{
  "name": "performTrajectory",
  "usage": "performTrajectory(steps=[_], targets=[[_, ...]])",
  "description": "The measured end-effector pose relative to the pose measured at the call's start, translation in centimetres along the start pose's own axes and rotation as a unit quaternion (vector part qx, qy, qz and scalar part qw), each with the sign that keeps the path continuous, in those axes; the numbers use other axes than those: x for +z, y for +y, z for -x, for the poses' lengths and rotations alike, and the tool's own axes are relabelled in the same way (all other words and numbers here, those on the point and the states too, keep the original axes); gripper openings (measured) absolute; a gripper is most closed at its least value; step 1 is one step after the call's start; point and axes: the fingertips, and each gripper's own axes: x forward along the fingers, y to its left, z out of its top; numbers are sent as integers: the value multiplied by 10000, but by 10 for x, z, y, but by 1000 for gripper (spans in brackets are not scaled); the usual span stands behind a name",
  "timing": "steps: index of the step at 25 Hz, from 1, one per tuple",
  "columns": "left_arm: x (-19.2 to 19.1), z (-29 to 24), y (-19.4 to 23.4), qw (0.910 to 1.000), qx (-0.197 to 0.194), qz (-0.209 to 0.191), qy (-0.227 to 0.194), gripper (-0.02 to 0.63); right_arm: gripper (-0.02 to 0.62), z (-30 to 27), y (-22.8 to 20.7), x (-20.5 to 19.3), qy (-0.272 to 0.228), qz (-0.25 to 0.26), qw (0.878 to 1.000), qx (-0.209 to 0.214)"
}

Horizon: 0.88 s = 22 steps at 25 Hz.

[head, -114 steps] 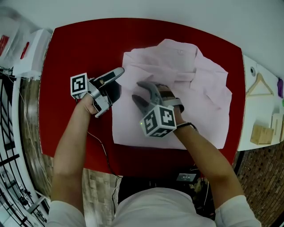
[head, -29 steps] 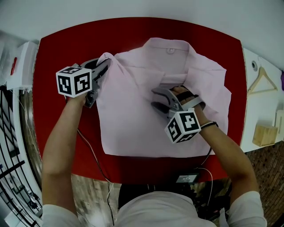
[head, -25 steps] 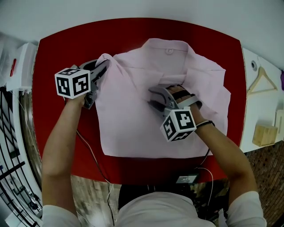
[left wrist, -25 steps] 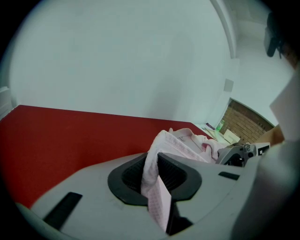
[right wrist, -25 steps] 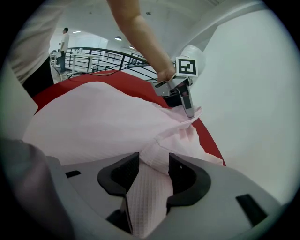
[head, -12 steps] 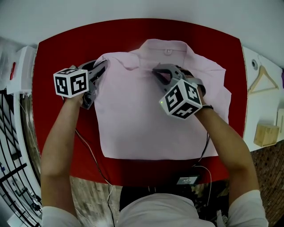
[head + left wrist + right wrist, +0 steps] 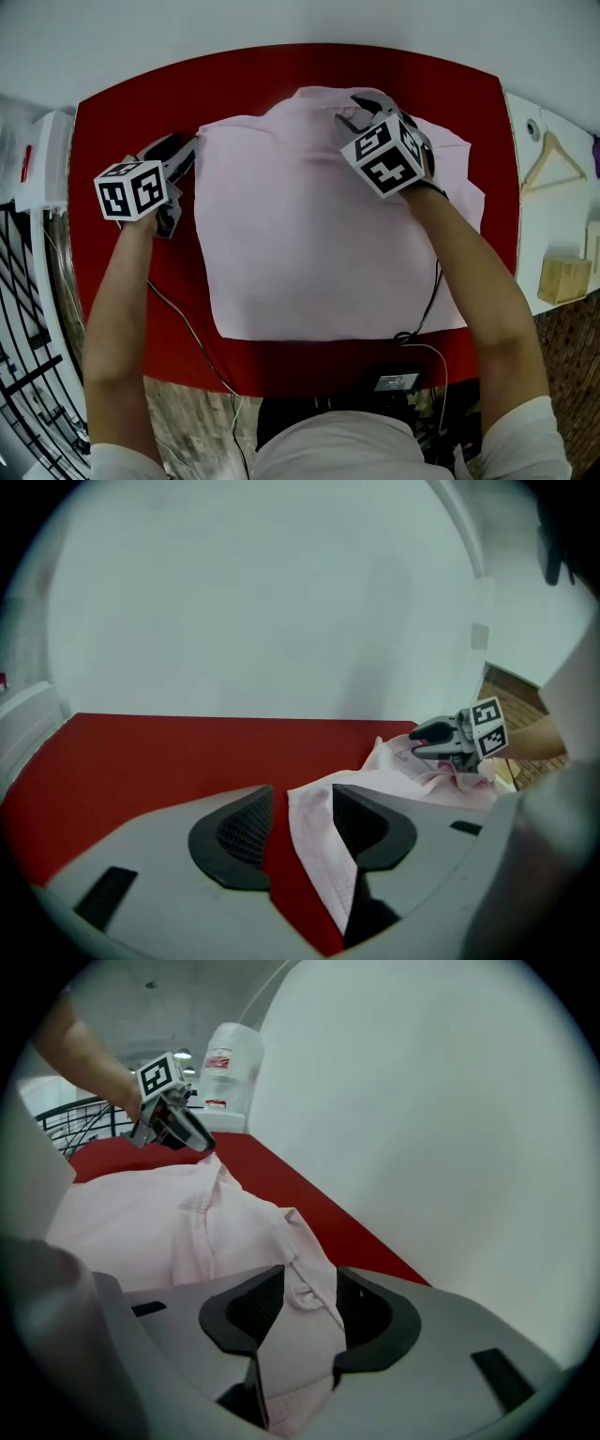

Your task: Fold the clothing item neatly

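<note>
Pink stitched edge (image 7: 319, 864) sits between the left gripper (image 7: 302, 801) jaws, which have just been opening; gap on one side, not clamped. Right gripper (image 7: 309, 1286): jaws also just opening, collar (image 7: 298, 1241) loose between them. Shirt (image 7: 309, 244) lies flat on the red table (image 7: 131, 103), with the grippers at its far edge.

We reach both forearms forward, left arm (image 7: 117, 309) straight, right arm (image 7: 473, 272) angled inward. Left gripper (image 7: 184, 150) and right gripper (image 7: 347, 111) point away and down. Both jaws have just been opening and now stand apart; shirt (image 7: 300, 234) fabric lies loose between each pair.
</note>
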Motion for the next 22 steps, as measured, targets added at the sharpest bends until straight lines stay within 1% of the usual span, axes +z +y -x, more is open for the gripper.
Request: performTrajectory(steps=[1,4,7,10,14,19,22], targets=[[2,4,4,10000,73,-24,-59,178,159,4,-5,1,-61,-101,9999,-18],[6,18,9,9994,198,-147,-222,178,163,23,-19,3,-249,-341,9991,-72],[9,24,-4,9987,111,-402,-287,178,163,50,-28,-4,-376,-394,9984,-120],[9,19,-32,9971,-221,-659,-315,177,163,75,-28,-21,-356,-289,9989,-138],[10,12,-80,9926,-804,-812,-416,176,163,101,-20,-47,-268,-180,9994,-125],[6,-1,-144,9826,-1482,-1050,-380,176,163,128,-12,-73,-162,-99,9997,-137],[4,-7,-176,9766,-1775,-1167,-338,176,163,140,-8,-88,-92,-58,9998,-137]])
